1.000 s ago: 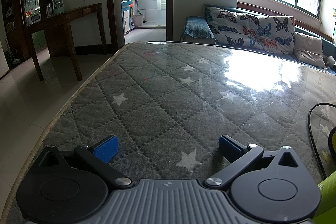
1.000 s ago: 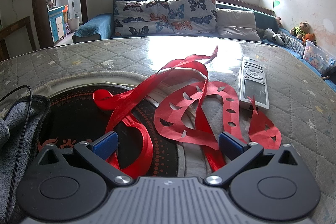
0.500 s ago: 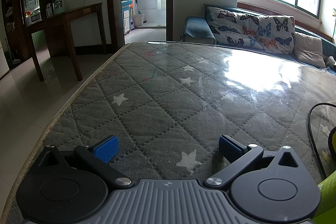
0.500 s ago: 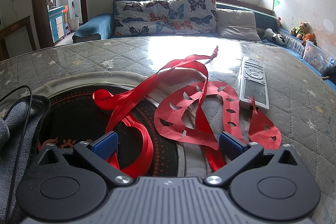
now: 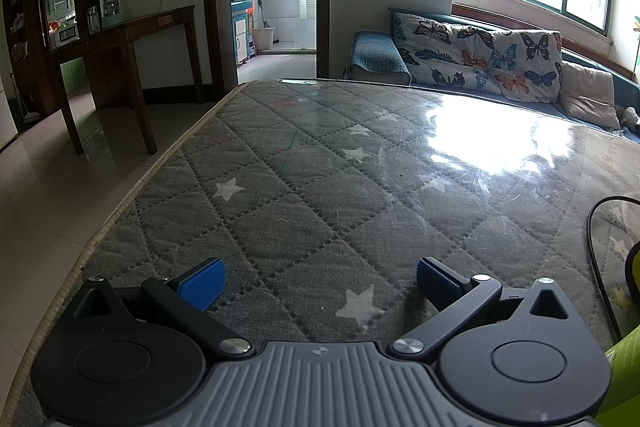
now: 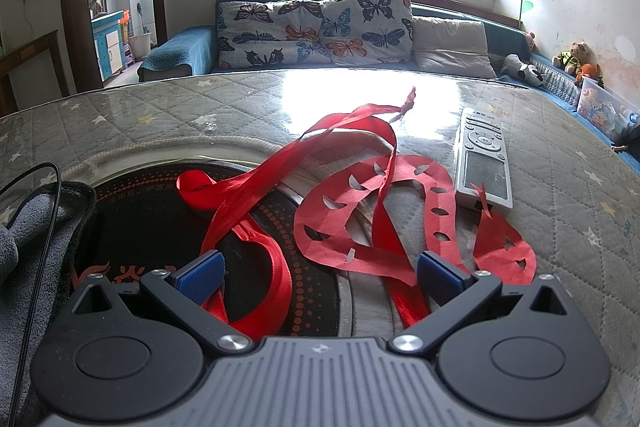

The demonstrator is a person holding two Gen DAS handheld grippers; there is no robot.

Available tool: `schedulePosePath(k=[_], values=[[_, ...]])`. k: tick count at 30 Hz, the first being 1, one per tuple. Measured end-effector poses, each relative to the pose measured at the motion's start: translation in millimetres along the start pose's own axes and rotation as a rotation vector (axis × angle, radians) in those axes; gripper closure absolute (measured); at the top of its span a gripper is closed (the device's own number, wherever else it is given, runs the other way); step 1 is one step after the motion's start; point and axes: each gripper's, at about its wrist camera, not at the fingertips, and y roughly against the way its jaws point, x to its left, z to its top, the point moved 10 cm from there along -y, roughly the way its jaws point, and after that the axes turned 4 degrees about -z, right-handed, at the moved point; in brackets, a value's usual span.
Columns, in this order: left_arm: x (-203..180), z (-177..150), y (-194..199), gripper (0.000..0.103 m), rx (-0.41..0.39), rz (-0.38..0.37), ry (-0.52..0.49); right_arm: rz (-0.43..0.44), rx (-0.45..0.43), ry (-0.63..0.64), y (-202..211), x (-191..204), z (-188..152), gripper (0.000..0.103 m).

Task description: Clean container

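Note:
In the right wrist view a round black glass plate with red dot print and a metal rim is set into the quilted table. A red satin ribbon lies looped across it, and a red paper cutout spreads to its right. My right gripper stands open low over the ribbon's near loops, holding nothing. A grey cloth lies at the plate's left edge. In the left wrist view my left gripper is open over bare quilted table, with nothing between its fingers.
A grey remote control lies right of the cutout. A black cable curves at the table's right side, beside a yellow-green object. The table's left edge drops to tiled floor. A sofa with butterfly cushions stands behind.

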Motion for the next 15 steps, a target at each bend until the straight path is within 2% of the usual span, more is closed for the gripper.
schedulePosePath(k=[15], values=[[-0.2, 0.2, 0.0, 0.000, 0.000, 0.000, 0.000, 0.000, 0.000, 0.000, 0.0, 0.0, 0.0, 0.000]])
